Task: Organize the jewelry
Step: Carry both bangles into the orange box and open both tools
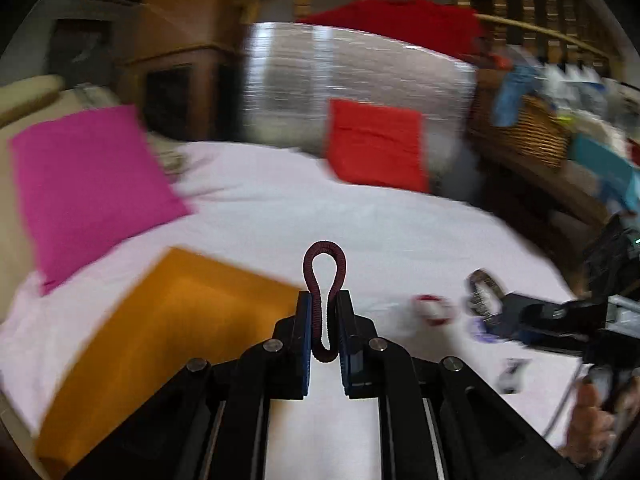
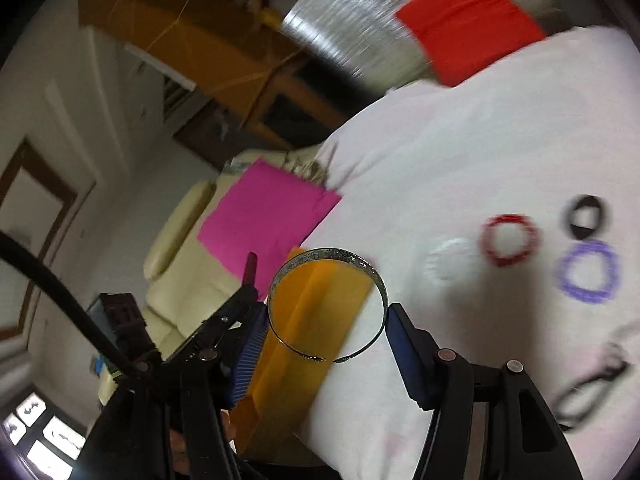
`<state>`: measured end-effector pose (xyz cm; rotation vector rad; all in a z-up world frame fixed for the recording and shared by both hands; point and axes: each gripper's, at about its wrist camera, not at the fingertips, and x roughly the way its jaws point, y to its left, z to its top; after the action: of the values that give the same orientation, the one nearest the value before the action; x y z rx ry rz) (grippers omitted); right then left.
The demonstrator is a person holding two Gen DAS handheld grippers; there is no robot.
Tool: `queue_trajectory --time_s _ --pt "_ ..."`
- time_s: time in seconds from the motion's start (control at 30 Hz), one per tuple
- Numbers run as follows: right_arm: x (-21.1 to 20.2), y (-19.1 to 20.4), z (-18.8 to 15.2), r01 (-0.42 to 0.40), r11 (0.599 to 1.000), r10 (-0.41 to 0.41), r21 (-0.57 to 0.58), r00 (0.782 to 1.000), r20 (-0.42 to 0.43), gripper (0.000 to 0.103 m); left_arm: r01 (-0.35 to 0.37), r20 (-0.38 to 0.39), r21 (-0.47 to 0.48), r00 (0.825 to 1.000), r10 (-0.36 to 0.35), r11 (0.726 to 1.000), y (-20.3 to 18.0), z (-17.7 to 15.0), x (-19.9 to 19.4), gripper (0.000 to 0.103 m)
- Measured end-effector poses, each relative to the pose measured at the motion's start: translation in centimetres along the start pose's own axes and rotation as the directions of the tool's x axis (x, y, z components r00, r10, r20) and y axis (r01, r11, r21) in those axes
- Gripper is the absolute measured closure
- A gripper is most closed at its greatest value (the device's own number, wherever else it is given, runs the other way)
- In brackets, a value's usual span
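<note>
My left gripper (image 1: 324,304) is shut on a dark maroon ribbed bracelet (image 1: 324,276), squeezed into a loop, held above the white sheet (image 1: 300,216). My right gripper (image 2: 326,316) is shut on a silver bangle (image 2: 320,258) and holds it in the air; it also shows in the left wrist view (image 1: 486,292) at the right. On the sheet lie a red bracelet (image 2: 508,240), a white one (image 2: 452,258), a purple one (image 2: 588,272) and a black one (image 2: 586,212). An orange cloth (image 1: 160,332) lies at the left.
A pink cloth (image 1: 88,188) and a red cloth (image 1: 376,144) lie farther back on the sheet. A wicker basket (image 1: 528,128) with clutter stands at the right. A dark chain-like piece (image 2: 592,380) lies near the right edge. A cream sofa (image 2: 180,272) is beyond the bed.
</note>
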<state>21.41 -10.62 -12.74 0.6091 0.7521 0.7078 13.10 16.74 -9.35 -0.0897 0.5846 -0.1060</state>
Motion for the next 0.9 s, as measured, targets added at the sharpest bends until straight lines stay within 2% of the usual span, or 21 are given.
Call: queue_trajectory --time_s 0.07,0.13,0.23,0.3,0.4,0.5,0.53,0.6,0.63,0.67,0.7,0.77,0.9 --pt "2.8 1.9 0.1 -0.008 1.0 0.006 -0.029 0.999 -0.036 0.039 -0.107 -0.067 -0.057 0.992 0.104 0.993 3.3 -0.7 1.1 0.09" --pt "5.7 4.0 0.0 -0.019 0.998 0.015 -0.053 0.998 -0.067 0.039 -0.169 -0.162 -0.14 0.976 0.146 0.976 6.7 -1.8 2.4 0.09" --pt "10.4 6.9 -0.1 -0.002 0.994 -0.012 -0.111 0.992 -0.123 0.039 -0.216 -0.267 -0.176 0.95 0.165 0.96 9.2 -3.3 4.1 0.09" --pt "13.4 7.8 -0.2 0.02 0.993 -0.038 -0.115 0.986 -0.164 0.039 -0.222 -0.311 -0.193 0.938 0.155 0.956 10.2 -3.8 5.0 0.09" --pt "18.6 8.6 -0.2 0.084 0.99 -0.109 -0.114 0.966 -0.235 0.039 -0.237 -0.37 -0.259 0.92 0.131 0.936 11.9 -4.7 6.3 0.09" --pt "22.6 8.3 0.0 0.153 0.983 -0.174 -0.096 0.944 -0.28 0.039 -0.262 -0.399 -0.292 0.907 0.132 0.92 12.1 -5.4 6.8 0.087" --pt "23.8 8.0 -0.1 0.19 0.977 -0.21 -0.093 0.932 -0.296 0.038 -0.271 -0.407 -0.307 0.904 0.132 0.912 12.3 -5.4 7.0 0.084" --pt "25.4 7.6 -0.1 0.25 0.964 -0.266 -0.091 0.912 -0.312 0.037 -0.293 -0.417 -0.315 0.897 0.146 0.903 12.3 -5.3 7.4 0.066" --pt "26.0 7.6 0.0 0.282 0.953 -0.301 -0.106 0.905 -0.3 0.034 -0.31 -0.421 -0.314 0.893 0.161 0.897 12.3 -5.3 7.5 0.05" --pt "26.5 7.5 0.3 0.299 0.947 -0.321 -0.118 0.898 -0.302 0.028 -0.325 -0.414 -0.312 0.892 0.18 0.893 12.3 -5.1 7.4 0.045" --pt "26.6 7.4 0.4 0.292 0.949 -0.315 -0.119 0.896 -0.314 0.028 -0.334 -0.404 -0.304 0.894 0.197 0.892 12.1 -4.9 7.2 0.045" --pt "26.2 7.4 0.8 0.272 0.955 -0.295 -0.114 0.904 -0.311 0.028 -0.356 -0.379 -0.28 0.894 0.238 0.892 11.5 -4.3 6.9 0.043" --pt "21.9 7.4 1.5 0.188 0.976 -0.21 -0.108 0.944 -0.254 0.028 -0.383 -0.315 -0.246 0.901 0.3 0.891 10.4 -3.6 6.0 0.04"
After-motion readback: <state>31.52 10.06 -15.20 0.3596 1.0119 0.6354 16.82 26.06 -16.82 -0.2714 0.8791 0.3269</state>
